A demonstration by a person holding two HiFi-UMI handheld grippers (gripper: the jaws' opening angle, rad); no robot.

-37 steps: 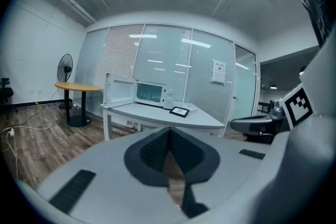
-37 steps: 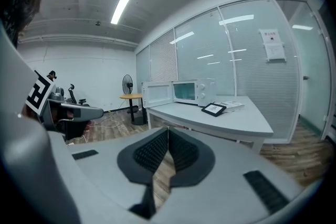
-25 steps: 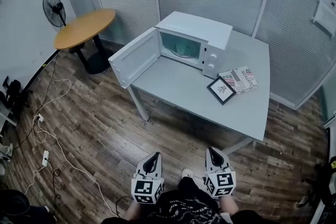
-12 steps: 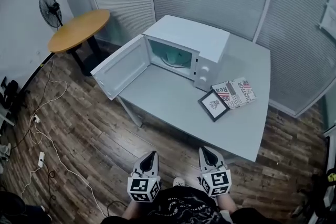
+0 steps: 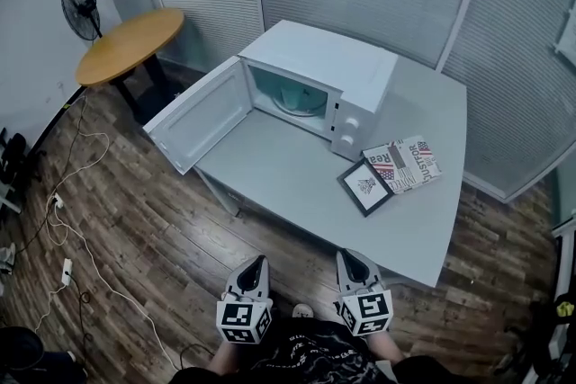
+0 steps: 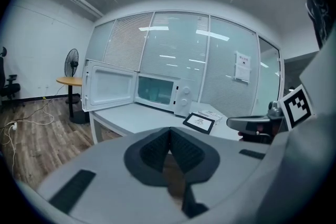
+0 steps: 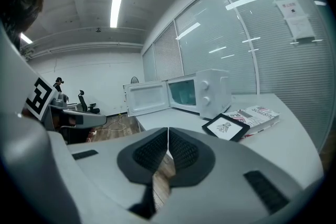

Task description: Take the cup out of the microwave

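Note:
A white microwave (image 5: 319, 67) stands on the grey table (image 5: 396, 211) with its door (image 5: 198, 126) swung wide open to the left. In its cavity I see a pale teal shape (image 5: 295, 98) on the turntable; it is too small to tell whether it is the cup. My left gripper (image 5: 256, 263) and right gripper (image 5: 346, 257) are held low over the wooden floor, short of the table's near edge. Each gripper is shut with nothing between its pads. The microwave (image 6: 157, 93) shows ahead in the left gripper view and as the microwave (image 7: 202, 93) in the right gripper view.
A black picture frame (image 5: 364, 187) and a magazine (image 5: 407, 163) lie on the table to the right of the microwave. A round wooden table (image 5: 130, 43) and a fan (image 5: 81, 9) stand at the far left. Cables (image 5: 63, 229) trail over the floor.
The table and the microwave have come nearer and shifted left in the head view. Both grippers have kept their place before my body and stayed shut.

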